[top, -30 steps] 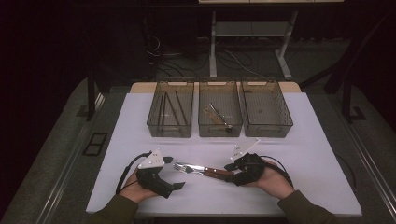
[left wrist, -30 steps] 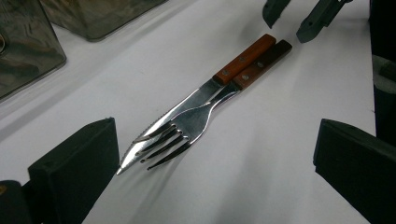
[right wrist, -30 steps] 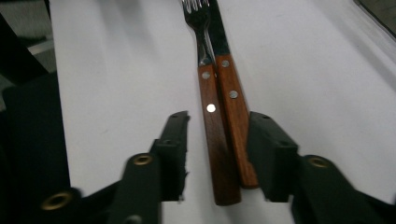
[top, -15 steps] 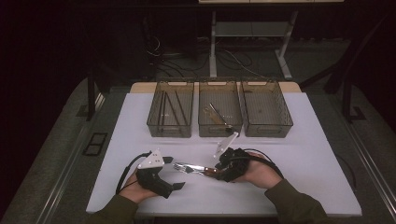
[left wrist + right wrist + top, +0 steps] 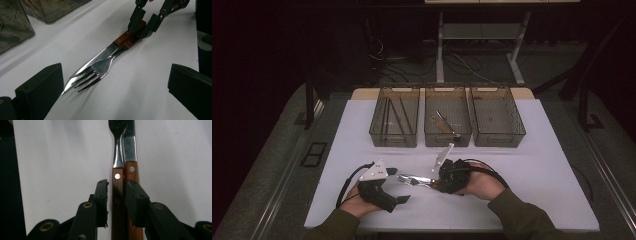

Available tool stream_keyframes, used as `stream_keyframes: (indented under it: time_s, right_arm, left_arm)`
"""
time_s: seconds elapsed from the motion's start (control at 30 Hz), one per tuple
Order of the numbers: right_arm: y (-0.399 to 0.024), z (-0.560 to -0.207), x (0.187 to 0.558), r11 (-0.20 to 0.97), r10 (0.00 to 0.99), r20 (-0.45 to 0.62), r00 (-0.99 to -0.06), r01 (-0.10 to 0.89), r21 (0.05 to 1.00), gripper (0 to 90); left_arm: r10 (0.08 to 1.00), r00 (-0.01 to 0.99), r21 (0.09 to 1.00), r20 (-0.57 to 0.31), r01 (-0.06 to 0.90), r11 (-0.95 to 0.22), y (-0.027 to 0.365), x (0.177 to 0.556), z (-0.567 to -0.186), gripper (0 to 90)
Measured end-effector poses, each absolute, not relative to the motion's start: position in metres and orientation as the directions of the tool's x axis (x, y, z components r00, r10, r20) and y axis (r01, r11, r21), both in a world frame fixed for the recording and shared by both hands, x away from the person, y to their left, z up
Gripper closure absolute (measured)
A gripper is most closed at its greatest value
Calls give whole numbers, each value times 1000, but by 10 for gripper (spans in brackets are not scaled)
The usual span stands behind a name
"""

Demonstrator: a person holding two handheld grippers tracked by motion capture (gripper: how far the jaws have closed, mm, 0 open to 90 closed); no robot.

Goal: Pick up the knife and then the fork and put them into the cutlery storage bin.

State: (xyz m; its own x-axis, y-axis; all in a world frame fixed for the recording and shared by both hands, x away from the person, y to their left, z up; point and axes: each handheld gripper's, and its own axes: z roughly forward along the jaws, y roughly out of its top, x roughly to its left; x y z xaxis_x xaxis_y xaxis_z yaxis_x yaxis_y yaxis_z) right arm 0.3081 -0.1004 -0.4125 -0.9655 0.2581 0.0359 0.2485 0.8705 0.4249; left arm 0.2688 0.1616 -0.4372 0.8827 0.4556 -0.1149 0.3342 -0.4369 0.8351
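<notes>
**Right gripper closes in on fork and knife near the table's front edge**

A fork point(image 5: 100, 66) and a knife point(image 5: 96, 58) lie side by side, touching, on the white table point(image 5: 542, 165), near the middle of its front edge, tips toward the left gripper point(image 5: 394, 185) and wooden handles toward the right. The right gripper point(image 5: 117, 195) straddles the handles: its jaws have just been closing and now stand narrow, one at the fork's handle, the other over the knife's. In the right gripper view a thin gap shows beside the fork's handle; whether the other pad presses on the wood cannot be told, and both pieces rest flat on the table.

The left gripper sits just beyond the tips, jaws wide apart and holding nothing, the fork's tines and the knife's point lying between them but well clear of both.

Across the table's back edge stand three clear bins. The left bin point(image 5: 374, 134) holds long dark sticks, the middle bin point(image 5: 428, 135) holds metal utensils, and the right bin point(image 5: 518, 131) looks bare but for a small speck. Bare table separates the bins from the cutlery. A sleeve point(image 5: 517, 215) enters from the front edge behind the right gripper.
</notes>
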Motion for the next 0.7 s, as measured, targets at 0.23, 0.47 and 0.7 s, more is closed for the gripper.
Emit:
stream_keyframes:
  time_s: [0.23, 0.47, 0.7]
  right_arm:
    - [-95, -416, 309, 883, 248, 23, -969, 235, 407, 733]
    - [-87, -419, 308, 908, 220, 5, -975, 207, 363, 736]
    - [-79, -420, 310, 930, 189, 3, -982, 180, 322, 745]
  left_arm:
    - [455, 883, 835, -116, 334, -437, 162, 269, -437, 0]
    - [456, 882, 835, -118, 337, -435, 161, 268, -437, 0]
    - [453, 884, 835, -115, 333, -438, 161, 269, -437, 0]
